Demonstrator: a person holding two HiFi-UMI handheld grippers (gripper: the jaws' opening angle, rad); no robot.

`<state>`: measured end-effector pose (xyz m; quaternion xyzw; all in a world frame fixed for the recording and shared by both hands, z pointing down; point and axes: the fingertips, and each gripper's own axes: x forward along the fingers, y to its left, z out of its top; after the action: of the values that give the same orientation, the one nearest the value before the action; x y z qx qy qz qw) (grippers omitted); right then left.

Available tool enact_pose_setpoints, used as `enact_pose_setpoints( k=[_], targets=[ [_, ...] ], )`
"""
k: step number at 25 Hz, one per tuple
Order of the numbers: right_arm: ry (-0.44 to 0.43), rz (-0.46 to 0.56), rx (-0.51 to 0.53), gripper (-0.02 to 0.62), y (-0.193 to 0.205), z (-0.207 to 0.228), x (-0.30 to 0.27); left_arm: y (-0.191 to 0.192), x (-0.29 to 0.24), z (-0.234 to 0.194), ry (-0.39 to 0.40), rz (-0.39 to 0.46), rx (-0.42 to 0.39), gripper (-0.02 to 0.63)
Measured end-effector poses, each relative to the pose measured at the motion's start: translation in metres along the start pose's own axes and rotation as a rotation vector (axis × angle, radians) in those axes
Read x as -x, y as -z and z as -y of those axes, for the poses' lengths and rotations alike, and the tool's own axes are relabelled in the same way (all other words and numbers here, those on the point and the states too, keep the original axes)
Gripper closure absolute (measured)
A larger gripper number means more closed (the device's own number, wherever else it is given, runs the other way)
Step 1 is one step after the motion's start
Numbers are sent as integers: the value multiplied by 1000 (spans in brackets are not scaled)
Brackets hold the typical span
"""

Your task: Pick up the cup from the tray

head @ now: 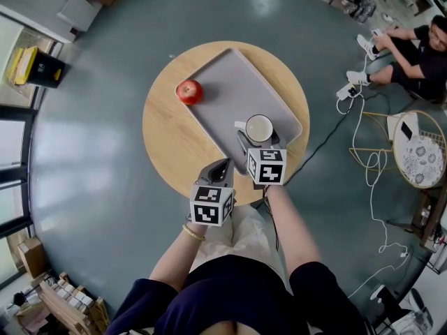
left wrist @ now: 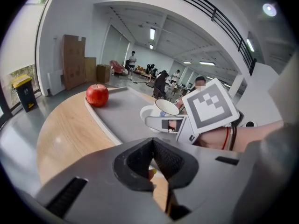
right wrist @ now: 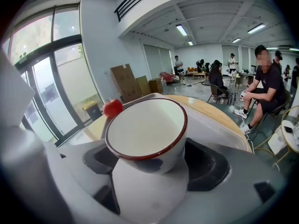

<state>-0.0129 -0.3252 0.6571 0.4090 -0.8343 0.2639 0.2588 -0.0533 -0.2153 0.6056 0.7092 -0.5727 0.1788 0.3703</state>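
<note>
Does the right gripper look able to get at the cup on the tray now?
Probably yes: the right gripper has its jaws open on either side of the cup, nothing else between them.

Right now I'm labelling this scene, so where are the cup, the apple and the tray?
cup [head: 259, 128]: head view, on its pale inside.
apple [head: 189, 91]: head view, middle of its red skin.
tray [head: 230, 89]: head view, bare grey floor near its middle.

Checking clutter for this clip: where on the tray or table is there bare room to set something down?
Bare: the tray between apple and cup, and the table left of the tray. Crowded: the near edge, where the open right tool brackets the cup and the left tool hovers.
</note>
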Motion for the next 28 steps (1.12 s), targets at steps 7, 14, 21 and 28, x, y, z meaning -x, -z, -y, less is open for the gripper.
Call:
enact_pose_setpoints(
  k=[7, 14, 21, 28],
  targets=[
    [11, 35, 7, 189, -9, 0, -13, 17, 0, -2, 4, -38, -5, 598],
    [15, 56, 27, 189, -12, 0, -16, 25, 1, -6, 2, -54, -1, 599],
    [8, 57, 65, 189, -10, -3, -13, 21, 3, -4, 5, -38, -4, 599],
    [11, 67, 9, 189, -5, -3, 0, 18, 7, -4, 7, -26, -10, 599]
  ],
)
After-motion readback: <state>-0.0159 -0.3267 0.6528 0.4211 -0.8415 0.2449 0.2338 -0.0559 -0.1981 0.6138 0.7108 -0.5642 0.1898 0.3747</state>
